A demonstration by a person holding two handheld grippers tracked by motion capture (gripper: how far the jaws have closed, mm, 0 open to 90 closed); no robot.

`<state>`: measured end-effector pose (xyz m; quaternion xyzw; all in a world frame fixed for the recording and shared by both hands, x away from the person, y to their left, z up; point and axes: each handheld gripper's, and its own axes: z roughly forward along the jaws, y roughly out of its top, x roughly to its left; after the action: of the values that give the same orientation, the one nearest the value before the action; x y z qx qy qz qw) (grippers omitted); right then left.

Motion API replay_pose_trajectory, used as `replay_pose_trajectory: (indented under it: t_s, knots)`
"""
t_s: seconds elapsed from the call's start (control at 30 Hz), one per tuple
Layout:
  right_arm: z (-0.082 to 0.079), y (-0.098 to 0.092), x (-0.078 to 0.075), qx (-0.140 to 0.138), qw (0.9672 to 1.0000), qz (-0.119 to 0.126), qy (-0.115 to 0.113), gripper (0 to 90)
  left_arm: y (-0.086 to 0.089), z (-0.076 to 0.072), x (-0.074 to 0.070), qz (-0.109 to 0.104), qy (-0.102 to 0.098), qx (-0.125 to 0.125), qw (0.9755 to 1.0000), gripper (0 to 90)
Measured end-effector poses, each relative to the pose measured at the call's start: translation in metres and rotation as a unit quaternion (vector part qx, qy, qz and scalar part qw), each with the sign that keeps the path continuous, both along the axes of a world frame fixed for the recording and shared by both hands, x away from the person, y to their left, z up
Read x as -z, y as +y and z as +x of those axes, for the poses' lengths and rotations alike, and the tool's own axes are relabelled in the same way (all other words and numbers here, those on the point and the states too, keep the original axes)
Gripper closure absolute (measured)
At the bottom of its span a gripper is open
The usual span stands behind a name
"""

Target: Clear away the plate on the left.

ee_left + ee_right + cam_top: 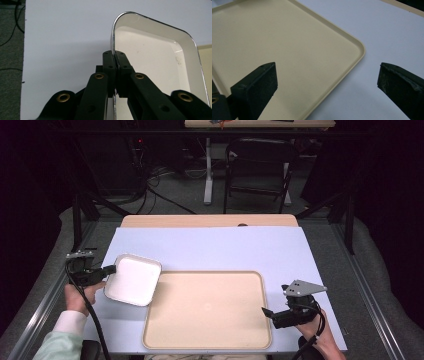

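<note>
A white rectangular dish (133, 279) with a shiny rim hangs tilted over the left edge of the beige tray (207, 340). My left gripper (110, 269) is shut on the dish's left rim; in the left gripper view both jaws pinch that rim (113, 45) and the dish's empty inside (150, 60) shows. My right gripper (266, 312) stands open at the tray's right edge, low over the table. In the right gripper view its two pads are wide apart with the tray's corner (359, 47) between them and nothing held.
A pale blue sheet (210, 250) covers the table, with a wooden strip (210, 221) at its far edge. Beyond the table stand a black folding chair (260, 165) and a desk leg (208, 170). Cables lie on the floor.
</note>
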<state>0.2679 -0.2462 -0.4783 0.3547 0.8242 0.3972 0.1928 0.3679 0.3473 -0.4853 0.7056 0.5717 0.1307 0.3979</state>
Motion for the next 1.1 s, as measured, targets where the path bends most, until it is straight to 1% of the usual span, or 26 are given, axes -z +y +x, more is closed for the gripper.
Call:
replay_pose_trajectory:
  t_s: [0.07, 0.23, 0.43, 0.53, 0.63, 0.7, 0.83, 0.87, 1.1]
  knots:
    - [0.004, 0.002, 0.001, -0.001, 1.0000, -0.002, 0.002, 2.3, -0.002, -0.001, -0.002, -0.004, -0.002, 0.007, 1.0000, 88.2]
    - [0.012, 0.011, -0.001, -0.006, 1.0000, -0.004, 0.002, 2.3, -0.009, -0.003, -0.006, -0.010, -0.012, 0.014, 0.9998, 88.2]
    - [0.023, 0.026, 0.000, -0.016, 0.9998, -0.001, 0.010, 2.3, -0.024, -0.002, -0.010, -0.017, -0.022, 0.030, 0.9992, 88.2]
    - [0.030, 0.036, 0.003, -0.025, 0.9995, -0.009, 0.017, 2.1, -0.033, 0.000, -0.011, -0.018, -0.023, 0.041, 0.9987, 88.2]
    - [0.035, 0.043, 0.002, -0.028, 0.9994, -0.007, 0.018, 2.0, -0.040, 0.000, -0.011, -0.019, -0.024, 0.048, 0.9984, 88.2]
    - [0.039, 0.047, 0.003, -0.032, 0.9992, -0.011, 0.018, 2.0, -0.044, 0.000, -0.010, -0.023, -0.024, 0.057, 0.9978, 88.1]
    - [0.045, 0.053, 0.005, -0.037, 0.9990, -0.013, 0.023, 2.1, -0.051, -0.001, -0.009, -0.024, -0.024, 0.065, 0.9973, 88.1]
    - [0.046, 0.055, 0.005, -0.037, 0.9989, -0.012, 0.024, 2.1, -0.054, -0.001, -0.009, -0.028, -0.025, 0.066, 0.9971, 88.1]
    - [0.054, 0.067, 0.006, -0.039, 0.9987, -0.007, 0.032, 0.2, -0.069, -0.003, -0.012, -0.032, -0.033, 0.081, 0.9957, 88.2]
